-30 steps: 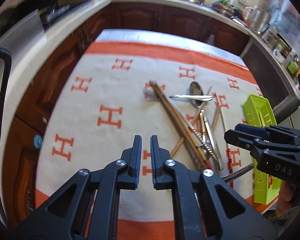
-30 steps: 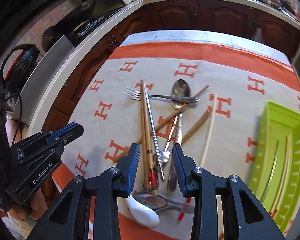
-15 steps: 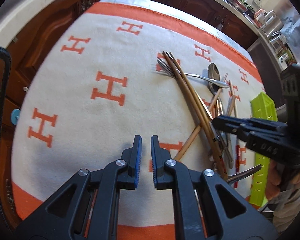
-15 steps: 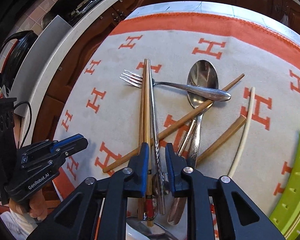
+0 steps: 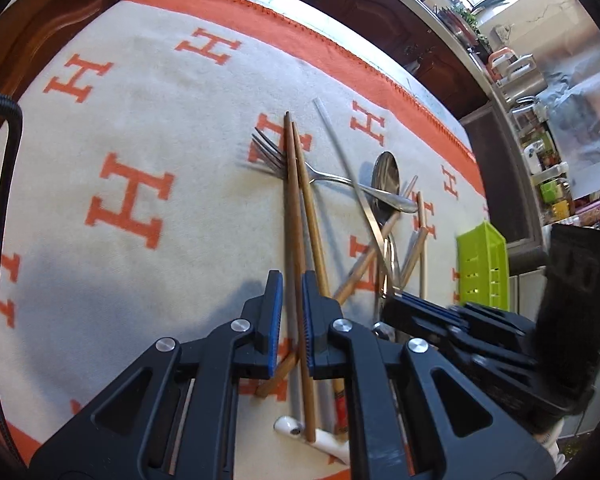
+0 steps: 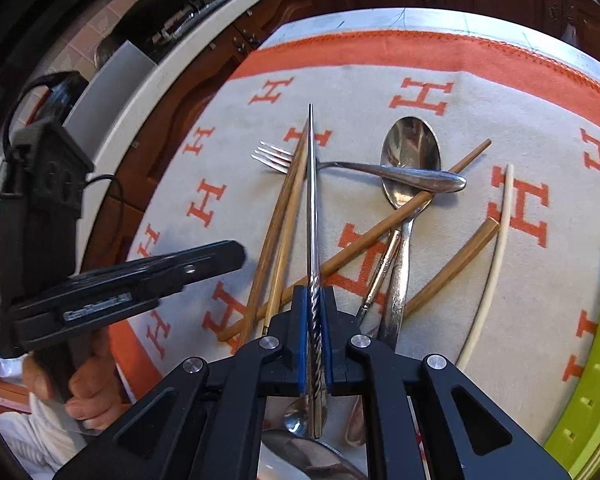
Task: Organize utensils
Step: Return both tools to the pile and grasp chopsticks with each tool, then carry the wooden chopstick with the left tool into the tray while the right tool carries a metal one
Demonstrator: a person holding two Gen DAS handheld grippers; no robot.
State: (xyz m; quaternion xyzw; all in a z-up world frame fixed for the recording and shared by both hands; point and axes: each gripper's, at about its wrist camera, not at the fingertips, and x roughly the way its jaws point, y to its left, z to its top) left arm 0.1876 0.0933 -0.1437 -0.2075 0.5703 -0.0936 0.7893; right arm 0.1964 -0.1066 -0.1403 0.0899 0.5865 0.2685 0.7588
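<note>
On the kitchen table, a cream cloth (image 6: 480, 92) with orange H's carries a heap of utensils, a green tray (image 6: 596, 364) at its right edge. My right gripper (image 6: 311, 334) is clamped on a twisted steel chopstick (image 6: 311, 200), lifted and pointing over the fork (image 6: 356, 168) and spoon (image 6: 410, 160). My left gripper (image 5: 287, 312) stands narrowly parted, its fingers (image 5: 274, 304) astride a brown chopstick (image 5: 290, 200) without closing on it.

Green tray (image 6: 592, 392) cut off by right edge; white spoon (image 5: 324, 438) half-hidden.

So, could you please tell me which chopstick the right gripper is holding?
The twisted metal chopstick, clamped in the right gripper; the wooden chopsticks lie on the cloth.
</note>
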